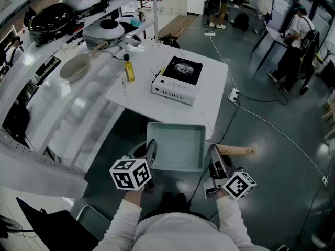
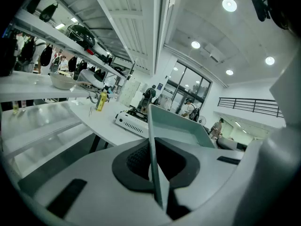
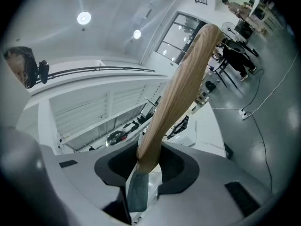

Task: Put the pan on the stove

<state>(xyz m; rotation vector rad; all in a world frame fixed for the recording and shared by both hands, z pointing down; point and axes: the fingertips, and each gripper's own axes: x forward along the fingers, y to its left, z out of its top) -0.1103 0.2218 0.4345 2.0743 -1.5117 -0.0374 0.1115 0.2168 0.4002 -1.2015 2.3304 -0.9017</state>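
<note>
A square pale-green pan [image 1: 175,148] with a wooden handle [image 1: 238,150] hangs in the air just in front of the white table's near edge. My left gripper [image 1: 151,156] is shut on the pan's left wall, whose thin rim [image 2: 151,145] runs between the jaws in the left gripper view [image 2: 153,161]. My right gripper [image 1: 215,161] is shut on the handle where it joins the pan; in the right gripper view [image 3: 146,168] the wooden handle [image 3: 183,88] rises out of the jaws. The white stove [image 1: 178,80] with a black top stands on the table [image 1: 209,82] beyond the pan, and also shows as the stove [image 2: 131,119] in the left gripper view.
A yellow bottle [image 1: 128,69] stands left of the stove. A beige bowl-like pan [image 1: 76,67] and other cookware sit on the shelves at the left. A power strip [image 1: 233,94] and cables lie on the floor to the right. People stand at the far right.
</note>
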